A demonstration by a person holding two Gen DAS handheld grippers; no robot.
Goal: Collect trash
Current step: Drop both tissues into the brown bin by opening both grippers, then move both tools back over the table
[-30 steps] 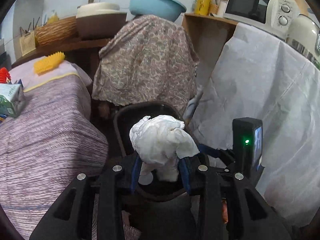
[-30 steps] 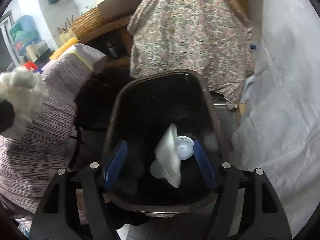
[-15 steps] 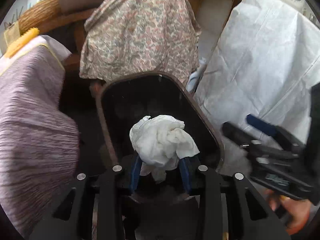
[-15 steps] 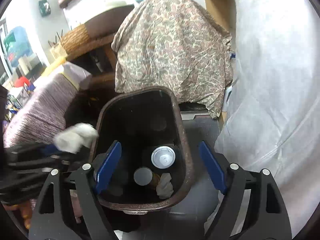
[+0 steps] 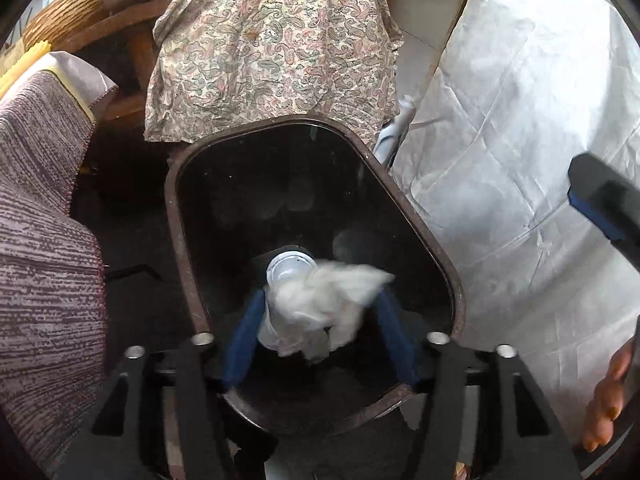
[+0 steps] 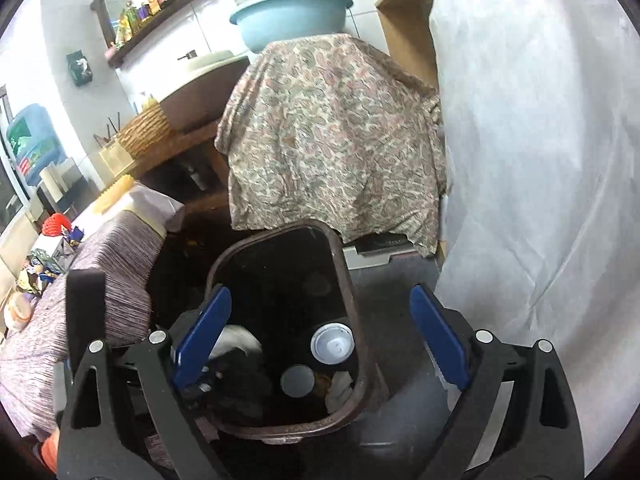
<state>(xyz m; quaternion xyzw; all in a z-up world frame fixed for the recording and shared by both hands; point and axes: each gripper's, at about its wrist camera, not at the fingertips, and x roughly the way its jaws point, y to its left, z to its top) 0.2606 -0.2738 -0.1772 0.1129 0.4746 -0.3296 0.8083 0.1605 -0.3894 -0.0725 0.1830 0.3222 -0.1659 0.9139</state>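
A dark brown trash bin (image 5: pixel 180 216) stands on the floor; it also shows in the right wrist view (image 6: pixel 360 380). My left gripper (image 5: pixel 320 320) is over the bin's mouth with its jaws spread, and a crumpled white tissue (image 5: pixel 324 304) sits blurred between the blue fingers, no longer squeezed. A white plastic cup (image 5: pixel 290 266) lies inside the bin, seen in the right wrist view (image 6: pixel 332 342) beside a grey lid (image 6: pixel 298 380) and a white scrap (image 6: pixel 340 386). My right gripper (image 6: pixel 320 344) is open and empty, above the bin's near right edge.
A paisley cloth (image 5: pixel 272 40) covers furniture behind the bin. A white sheet (image 5: pixel 520 160) hangs at the right. A striped purple tablecloth (image 5: pixel 40 240) covers a table at the left, with snack packs (image 6: pixel 44 256) on it. A teal basin (image 6: pixel 288 16) sits above.
My left gripper moved over the bin and opened, letting the tissue go. My right gripper dropped its cup and wrapper into the bin, then pulled up and back, open.
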